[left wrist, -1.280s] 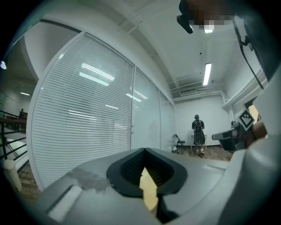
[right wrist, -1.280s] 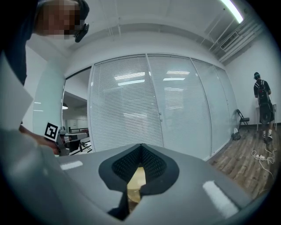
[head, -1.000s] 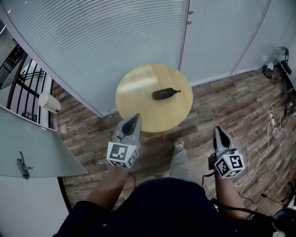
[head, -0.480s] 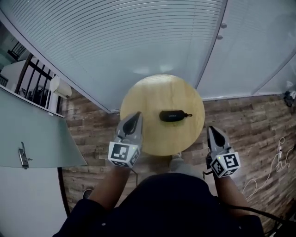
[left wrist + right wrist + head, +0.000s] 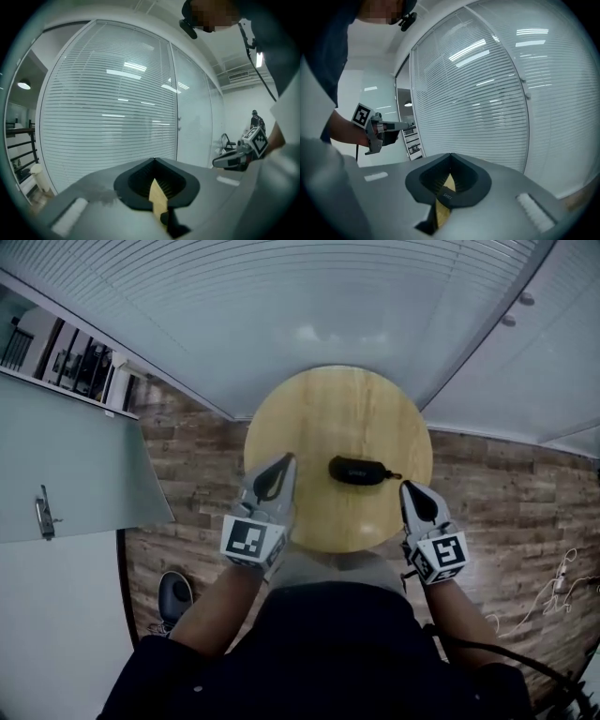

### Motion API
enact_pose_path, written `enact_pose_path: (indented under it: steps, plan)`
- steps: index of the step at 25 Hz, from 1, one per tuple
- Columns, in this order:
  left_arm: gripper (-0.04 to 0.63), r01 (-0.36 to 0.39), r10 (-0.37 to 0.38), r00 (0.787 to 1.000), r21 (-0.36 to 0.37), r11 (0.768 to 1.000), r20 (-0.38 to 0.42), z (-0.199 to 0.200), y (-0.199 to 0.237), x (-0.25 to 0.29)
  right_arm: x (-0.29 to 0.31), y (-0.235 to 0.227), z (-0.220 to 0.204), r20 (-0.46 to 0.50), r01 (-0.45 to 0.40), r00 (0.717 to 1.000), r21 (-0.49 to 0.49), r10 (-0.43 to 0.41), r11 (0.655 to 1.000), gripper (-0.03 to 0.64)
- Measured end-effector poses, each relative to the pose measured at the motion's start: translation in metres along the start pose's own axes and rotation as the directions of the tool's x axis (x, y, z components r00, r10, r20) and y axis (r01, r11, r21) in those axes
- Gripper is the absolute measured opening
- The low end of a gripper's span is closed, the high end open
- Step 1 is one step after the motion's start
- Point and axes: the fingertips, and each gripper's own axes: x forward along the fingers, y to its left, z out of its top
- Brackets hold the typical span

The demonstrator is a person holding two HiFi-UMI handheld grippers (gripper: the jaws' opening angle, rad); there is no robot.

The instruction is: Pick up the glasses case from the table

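— What do we have, biggest first?
— One slatted glass wall (image 5: 281, 306) across the top of the head view. Below it there is one plank floor (image 5: 506, 493), and one round wooden table (image 5: 328, 409) close by that wall.

— And our tools?
— We hold two. The left gripper (image 5: 285, 461) reaches over the table's near left edge, and the right gripper (image 5: 407, 487) is over its near right edge. There are two marker cubes in all, one per gripper: left cube (image 5: 248, 542), right cube (image 5: 441, 559).

— Jaws?
— In both gripper views we see the tips pressed together with nothing caught between them. Only a sliver of tabletop shows through the gap behind the tips.

— The target?
— One dark glasses case (image 5: 357, 471) lies flat on the table's near right part. It is between our two grippers, nearer the right one, and touches neither. Its small loop (image 5: 394, 475) points toward the right edge.
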Motion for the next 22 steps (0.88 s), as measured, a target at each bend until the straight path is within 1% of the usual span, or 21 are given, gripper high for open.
enact_pose_path:
  steps: [3,6,7,9,10,11,12,13,15,18,22]
  plan:
    - [0.003,0.024,-0.023,1.000,0.020,1.000,-0.016,-0.014,0.005,0.007,0.026,0.004,-0.013,-0.044,-0.022,0.999,-0.032,0.021,0.999,0.008]
    - [0.003,0.058,-0.057,0.998,0.027,0.998,-0.028,-0.028,0.002,0.015,0.040,0.004,-0.026,-0.082,-0.027,0.996,-0.022,0.025,0.999,0.008]
    - [0.003,0.060,-0.060,0.998,0.017,0.998,-0.036,-0.035,0.003,0.020,0.044,0.004,-0.027,-0.081,-0.040,0.996,-0.019,0.039,0.999,0.008]
    - [0.003,0.063,-0.062,0.997,0.002,0.998,-0.055,-0.051,0.007,0.032,0.058,0.007,-0.028,-0.060,-0.098,0.993,-0.014,0.097,0.995,0.009]
    - [0.003,0.068,-0.067,0.996,0.007,0.998,-0.060,-0.059,0.009,0.038,0.066,0.009,-0.032,-0.056,-0.138,0.989,-0.021,0.137,0.990,0.025]
    - [0.003,0.076,-0.075,0.995,0.018,0.997,-0.059,-0.065,0.011,0.044,0.075,0.011,-0.040,-0.069,-0.180,0.982,-0.045,0.177,0.983,0.101]
    - [0.003,0.083,-0.082,0.995,0.027,0.996,-0.056,-0.071,0.013,0.048,0.083,0.013,-0.053,-0.096,-0.217,0.973,-0.075,0.209,0.973,0.201]
    - [0.003,0.088,-0.086,0.995,0.031,0.996,-0.054,-0.077,0.016,0.052,0.091,0.014,-0.067,-0.130,-0.244,0.964,-0.103,0.230,0.964,0.236]
    - [0.003,0.084,-0.083,0.995,0.023,0.996,-0.064,-0.093,0.022,0.056,0.104,0.014,-0.094,-0.189,-0.272,0.951,-0.140,0.244,0.952,0.256]
    - [0.003,0.069,-0.069,0.994,0.003,0.998,-0.089,-0.115,0.032,0.065,0.118,0.009,-0.119,-0.240,-0.286,0.939,-0.147,0.246,0.947,0.267]
    - [0.003,0.101,-0.096,0.989,0.033,0.994,-0.114,-0.140,0.033,0.081,0.134,0.003,-0.149,-0.321,-0.342,0.906,-0.166,0.277,0.925,0.334]
